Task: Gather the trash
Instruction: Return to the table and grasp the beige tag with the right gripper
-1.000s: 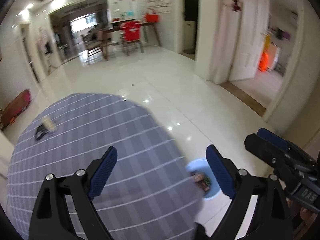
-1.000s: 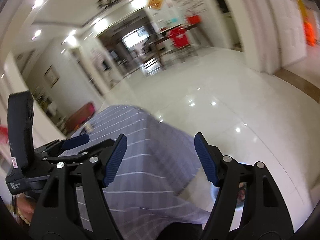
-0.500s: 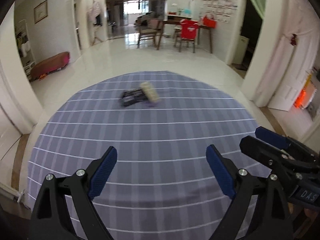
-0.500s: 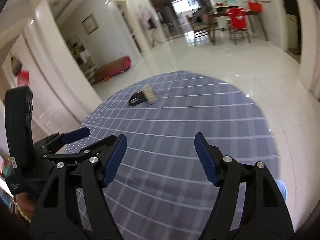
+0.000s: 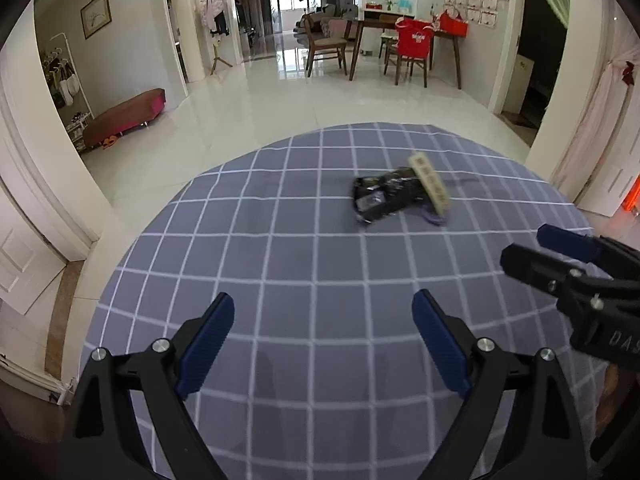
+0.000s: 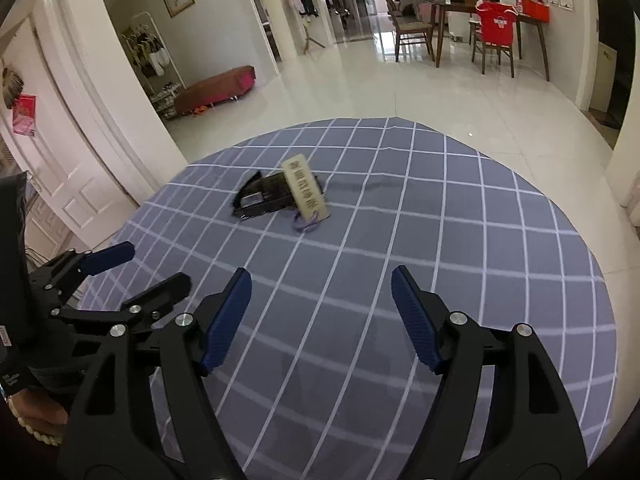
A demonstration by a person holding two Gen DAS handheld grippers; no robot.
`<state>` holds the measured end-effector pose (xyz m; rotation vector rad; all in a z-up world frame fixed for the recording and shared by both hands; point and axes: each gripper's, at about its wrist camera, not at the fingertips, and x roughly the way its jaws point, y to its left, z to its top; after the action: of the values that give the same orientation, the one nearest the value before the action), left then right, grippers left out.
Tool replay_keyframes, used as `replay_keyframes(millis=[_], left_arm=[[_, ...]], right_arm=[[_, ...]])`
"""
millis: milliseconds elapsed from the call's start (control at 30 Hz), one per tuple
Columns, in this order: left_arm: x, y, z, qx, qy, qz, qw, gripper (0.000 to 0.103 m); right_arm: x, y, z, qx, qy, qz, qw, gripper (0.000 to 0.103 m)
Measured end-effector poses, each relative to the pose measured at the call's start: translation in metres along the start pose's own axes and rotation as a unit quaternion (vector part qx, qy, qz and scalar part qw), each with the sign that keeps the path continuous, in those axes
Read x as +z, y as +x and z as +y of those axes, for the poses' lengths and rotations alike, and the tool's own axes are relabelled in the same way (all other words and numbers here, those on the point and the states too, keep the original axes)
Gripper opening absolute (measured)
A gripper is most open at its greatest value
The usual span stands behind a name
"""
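A crumpled black wrapper (image 5: 378, 199) lies on the round table's grey checked cloth (image 5: 280, 280), with a cream rectangular packet (image 5: 430, 182) leaning on it and a small purple loop (image 5: 434, 220) beside it. The right wrist view shows the wrapper (image 6: 260, 198), the packet (image 6: 306, 192) and the loop (image 6: 305, 222) too. My left gripper (image 5: 323, 336) is open and empty, short of the trash. My right gripper (image 6: 321, 316) is open and empty, also short of it. Each gripper shows at the edge of the other's view.
The table's far edge (image 5: 392, 125) drops to a glossy white tiled floor. A dining table with chairs and red bags (image 5: 414, 40) stands far back. A pink bench (image 5: 128, 116) sits at the left wall. White door frames flank both sides.
Both views have swung from the floor and the blue bin back over the table. The trash pile now sits ahead of both grippers, closer than half a second ago. Both grippers stay open.
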<state>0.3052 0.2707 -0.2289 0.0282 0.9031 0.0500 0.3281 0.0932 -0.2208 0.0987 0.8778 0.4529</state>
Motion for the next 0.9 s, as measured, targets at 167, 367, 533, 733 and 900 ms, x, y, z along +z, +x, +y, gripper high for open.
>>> replay_keyframes(millis=[167, 367, 533, 733, 900], left_arm=[[0.012, 0.015, 0.008, 0.009, 0.015, 0.0, 0.9998, 0.089], [0.021, 0.027, -0.005, 0.026, 0.06, -0.001, 0.9979, 0.089], [0.028, 0.031, -0.023, 0.033, 0.106, -0.003, 0.9938, 0.089], [0.045, 0.043, -0.046, 0.037, 0.151, -0.014, 0.9878, 0.089], [0.06, 0.06, -0.07, 0.021, 0.178, -0.02, 0.9836, 0.089]], right_arm=[[0.013, 0.023, -0.002, -0.006, -0.007, 0.003, 1.0, 0.074], [0.033, 0.061, 0.013, -0.009, -0.05, 0.023, 0.998, 0.074], [0.043, 0.076, 0.022, -0.009, -0.096, 0.031, 0.995, 0.05], [0.043, 0.072, 0.004, -0.014, -0.089, 0.03, 0.995, 0.019], [0.039, 0.053, -0.03, 0.001, -0.05, 0.02, 0.999, 0.019]])
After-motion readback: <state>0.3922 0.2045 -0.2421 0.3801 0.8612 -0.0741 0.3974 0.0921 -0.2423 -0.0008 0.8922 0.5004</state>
